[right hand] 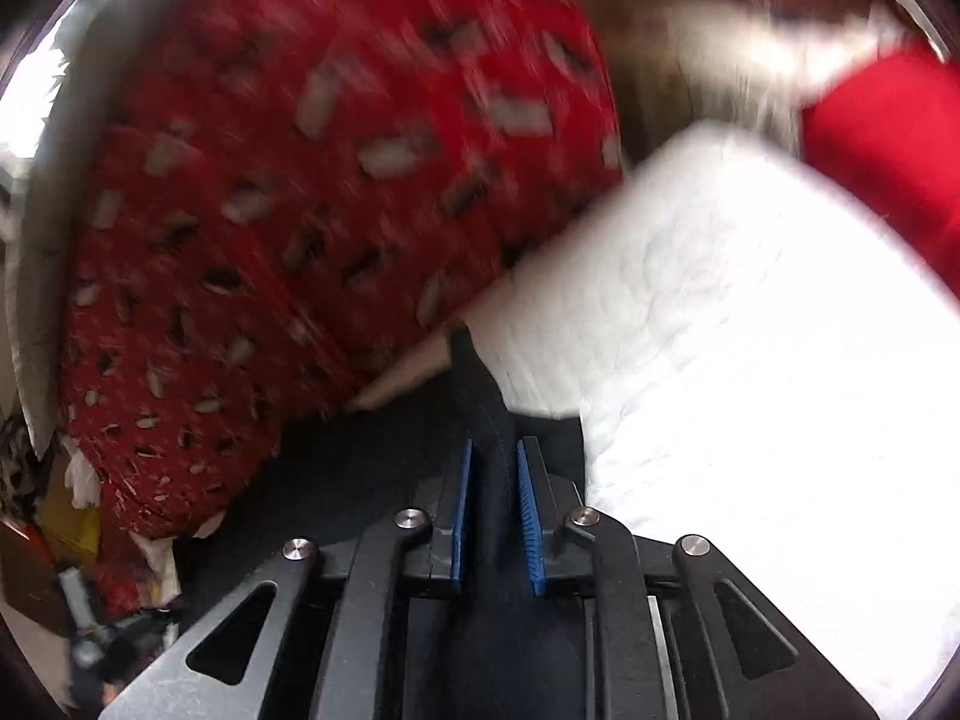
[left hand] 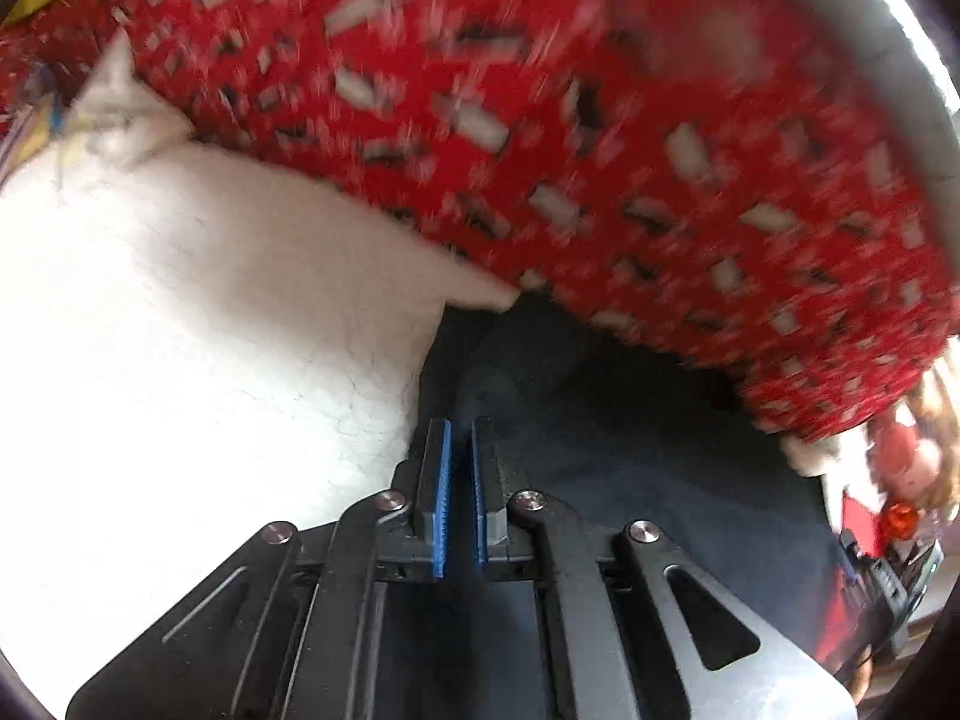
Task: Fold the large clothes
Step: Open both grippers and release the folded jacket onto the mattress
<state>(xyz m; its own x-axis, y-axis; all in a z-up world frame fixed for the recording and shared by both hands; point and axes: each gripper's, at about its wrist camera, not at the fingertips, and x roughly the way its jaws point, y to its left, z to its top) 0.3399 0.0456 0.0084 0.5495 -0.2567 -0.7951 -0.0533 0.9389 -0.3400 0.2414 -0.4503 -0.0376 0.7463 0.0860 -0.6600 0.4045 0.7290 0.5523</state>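
A dark navy garment lies under both grippers, in the left wrist view [left hand: 630, 450] and the right wrist view [right hand: 384, 456]. My left gripper [left hand: 461, 432] has its blue-padded jaws close together with a narrow gap, and I see no cloth between them. My right gripper [right hand: 493, 456] is shut on a fold of the dark garment, which runs up between its blue pads. Both views are blurred by motion.
A red blanket with white and black flecks [left hand: 540, 120] [right hand: 300, 180] fills the upper part of both views. A white quilted cover [left hand: 180, 330] [right hand: 750, 330] lies beside the garment. Clutter shows at the far right [left hand: 888, 510] and the lower left [right hand: 72, 540].
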